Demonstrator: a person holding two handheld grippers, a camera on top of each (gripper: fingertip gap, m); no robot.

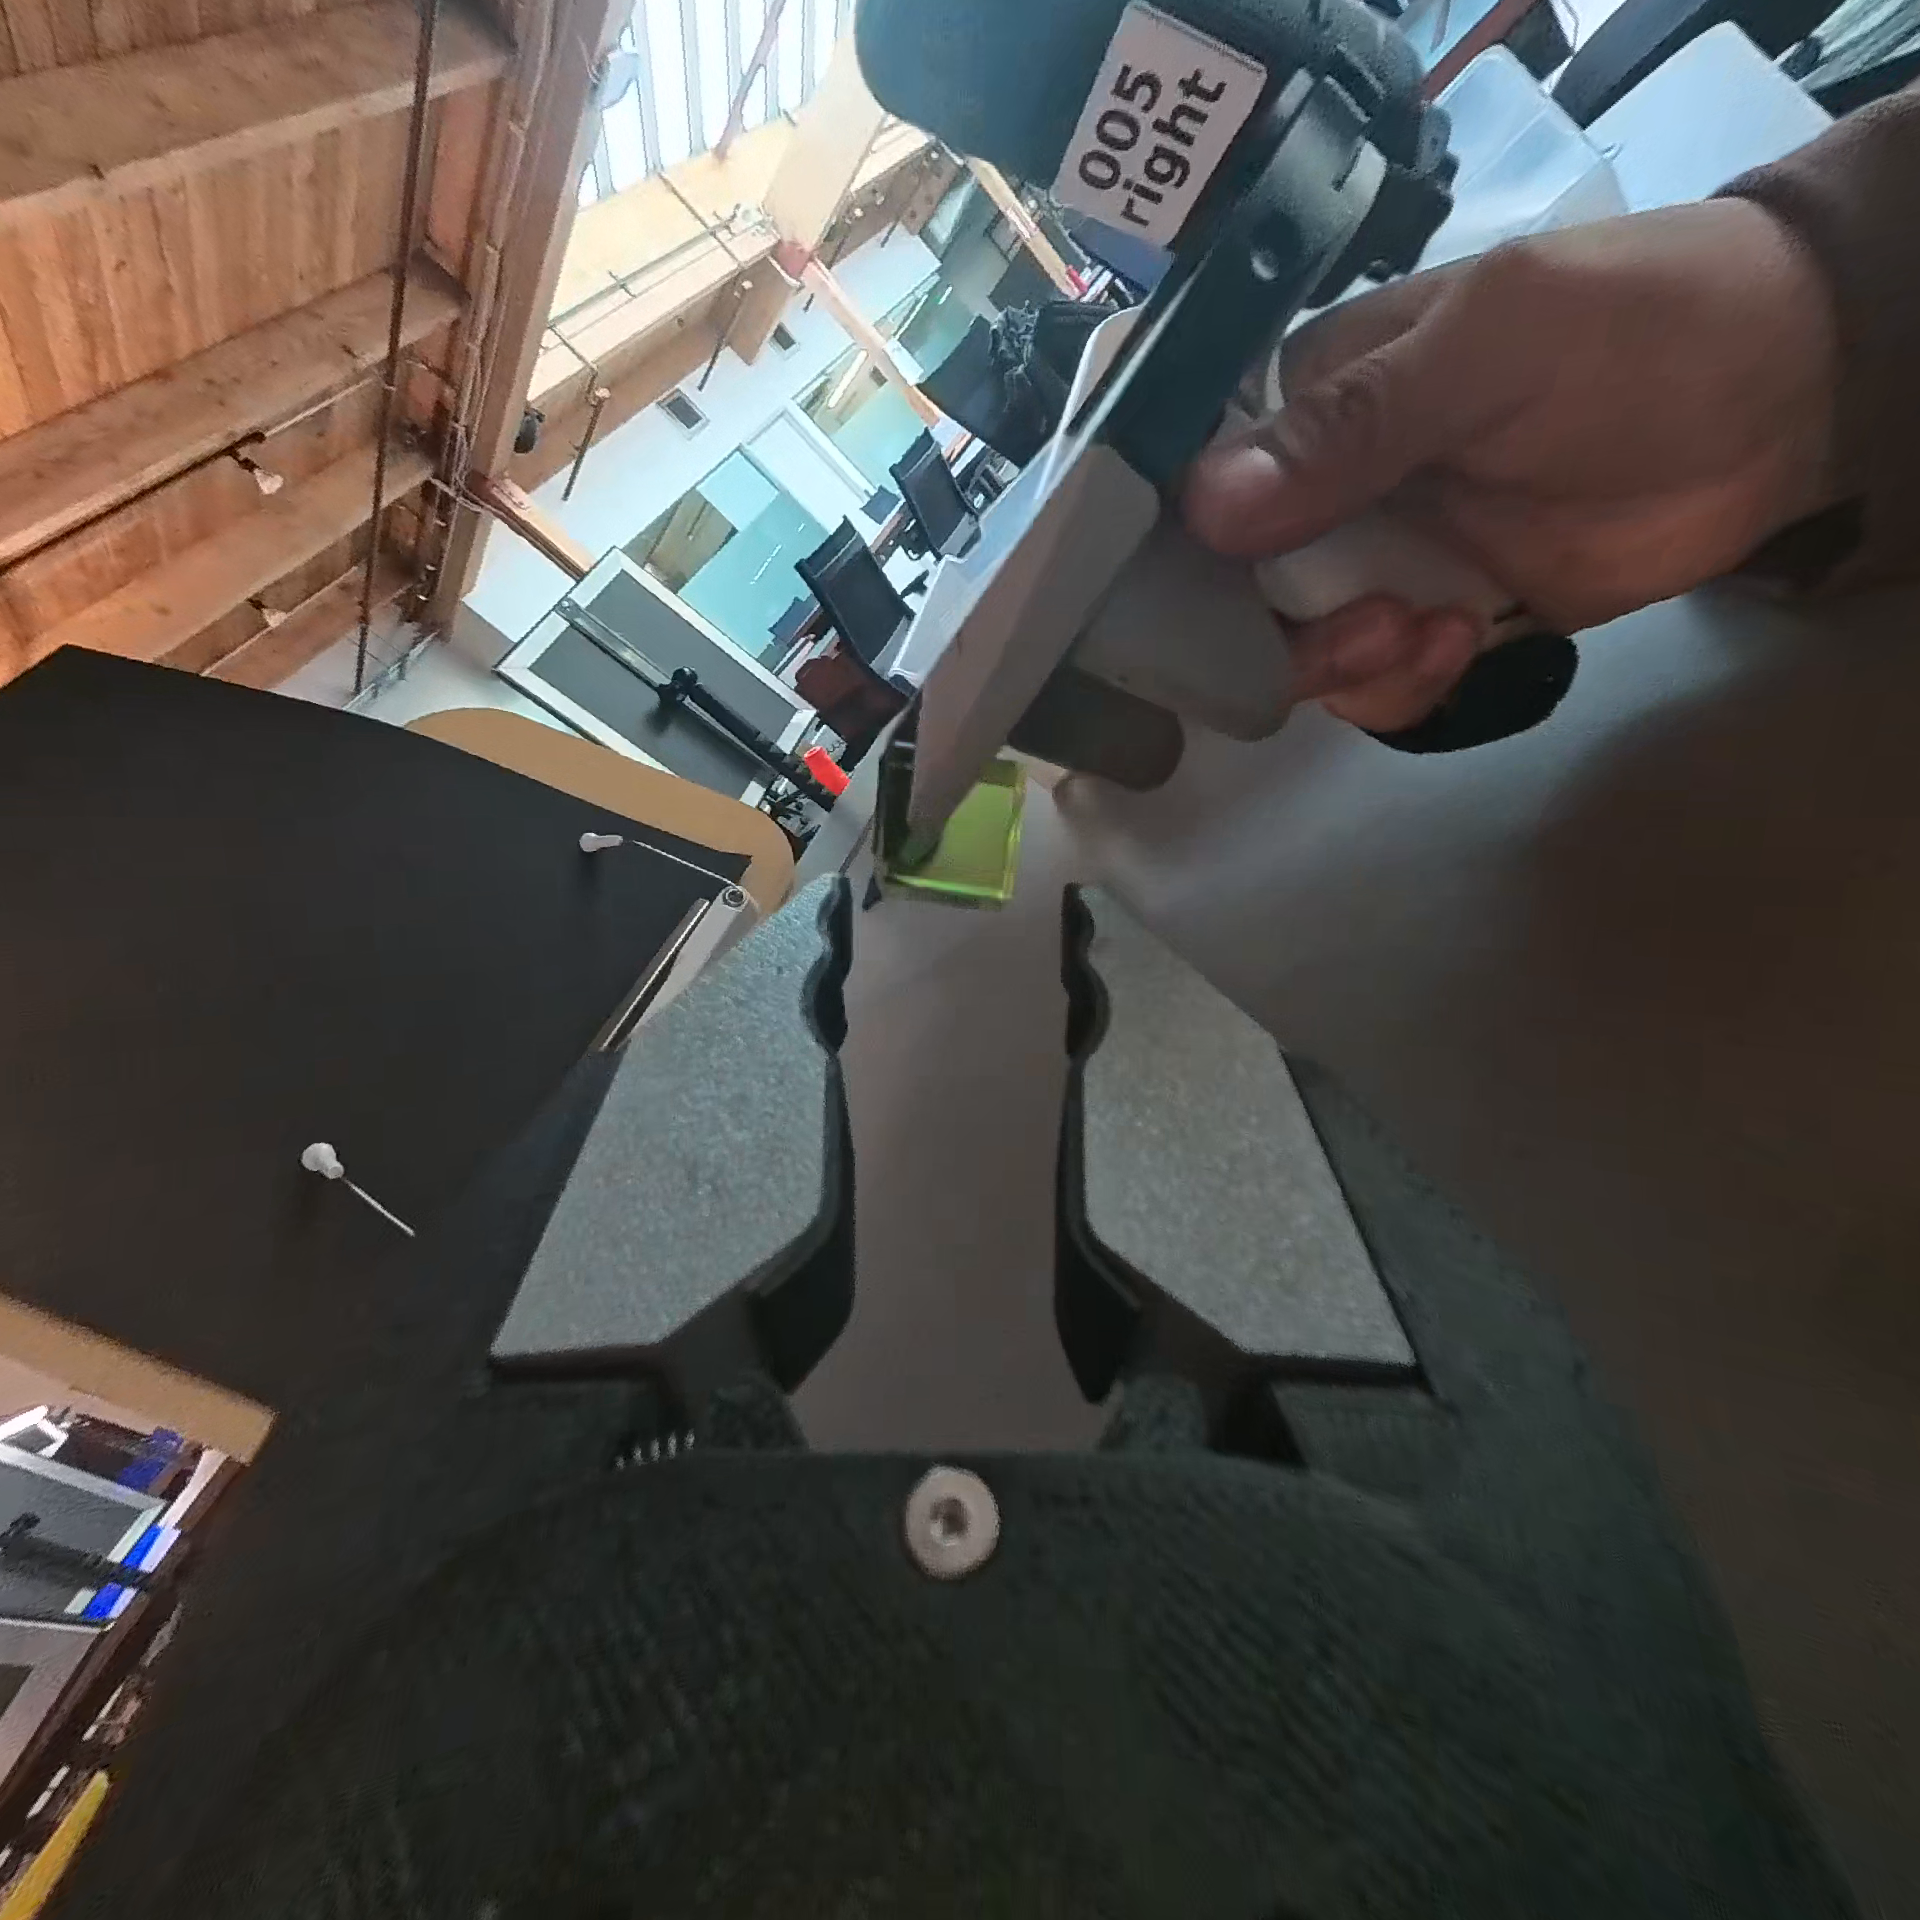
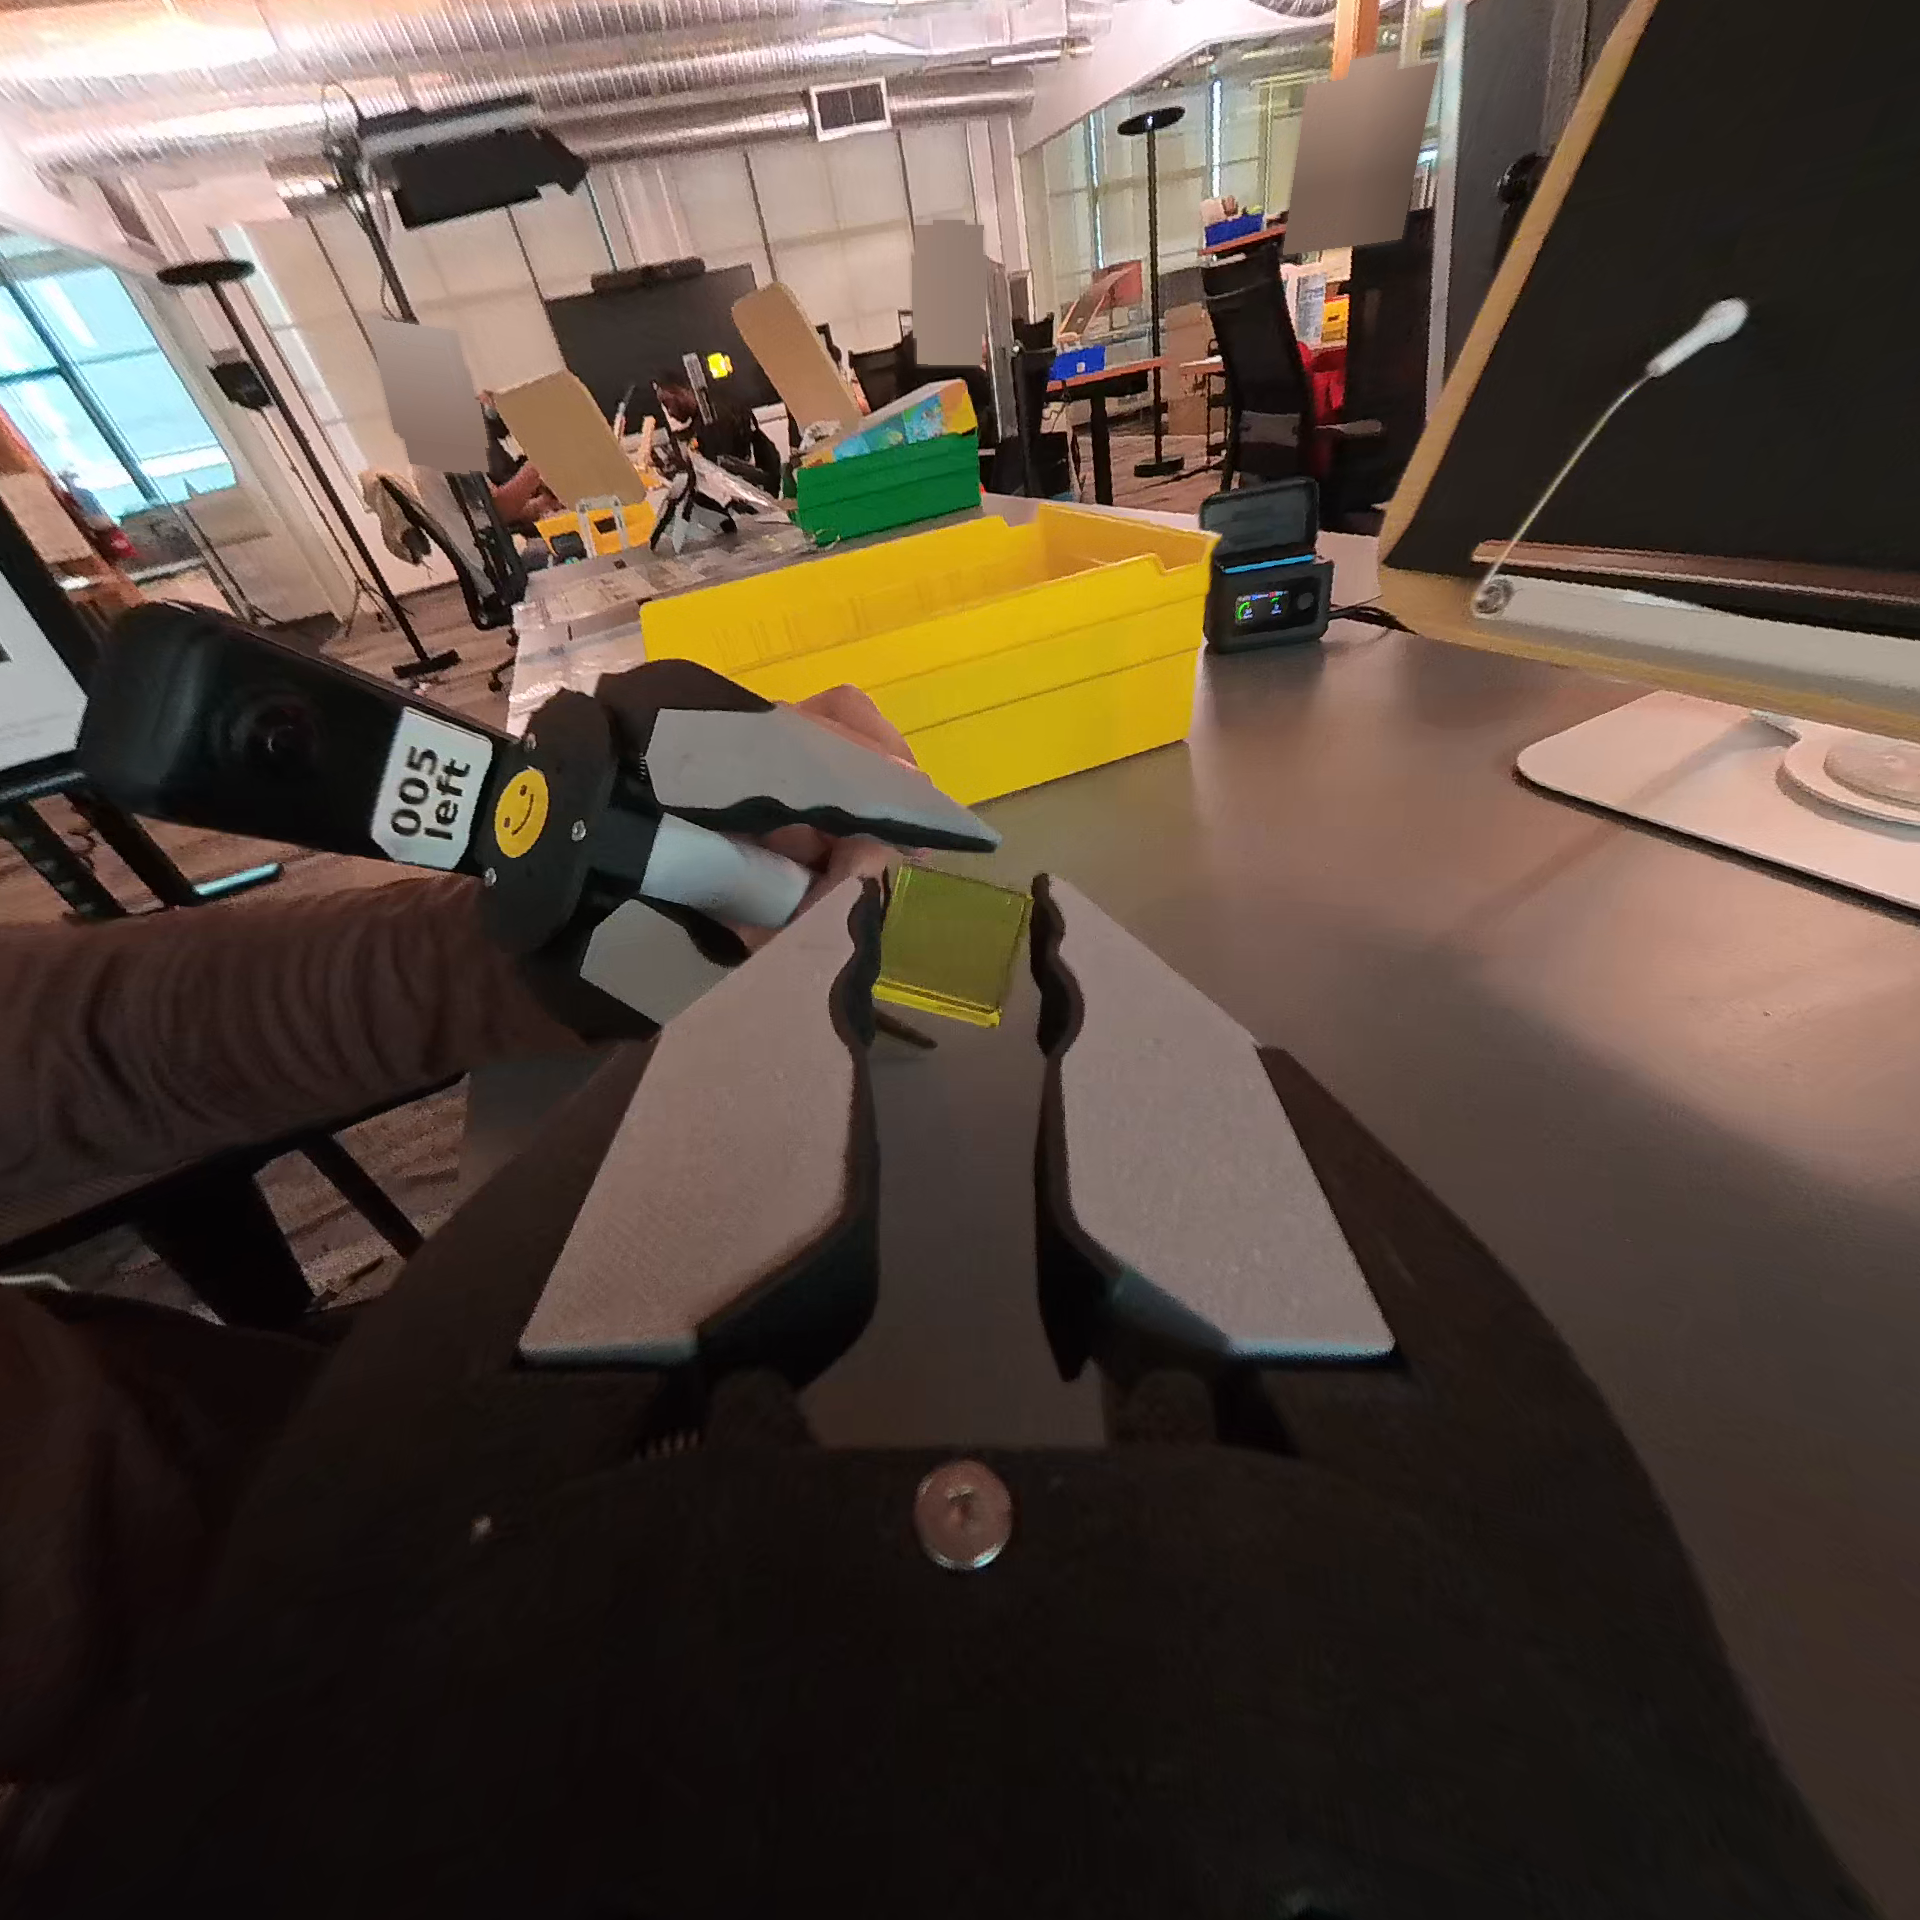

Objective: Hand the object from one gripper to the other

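A small translucent yellow-green block [image 2: 951, 940] sits between the fingertips of my right gripper [image 2: 951, 914], which is shut on its two sides low over the grey table [image 2: 1455, 1039]. I cannot tell whether the block touches the table. In the left wrist view the block [image 1: 966, 847] lies just past my left gripper [image 1: 958, 912], which is open and empty. The right gripper [image 1: 914, 821] comes down on the block from above, held by a hand [image 1: 1558, 436]. In the right wrist view the left gripper's upper finger [image 2: 831, 790] points at the block from the left.
A yellow bin [image 2: 935, 644] stands behind the block, with a green bin [image 2: 883, 483] farther back. A small black device with a lit screen [image 2: 1268, 592] is at the back right. A monitor on a white stand [image 2: 1714, 748] is at the right and shows as a black panel [image 1: 312, 935]. Less than 4 cm separates the two grippers' tips.
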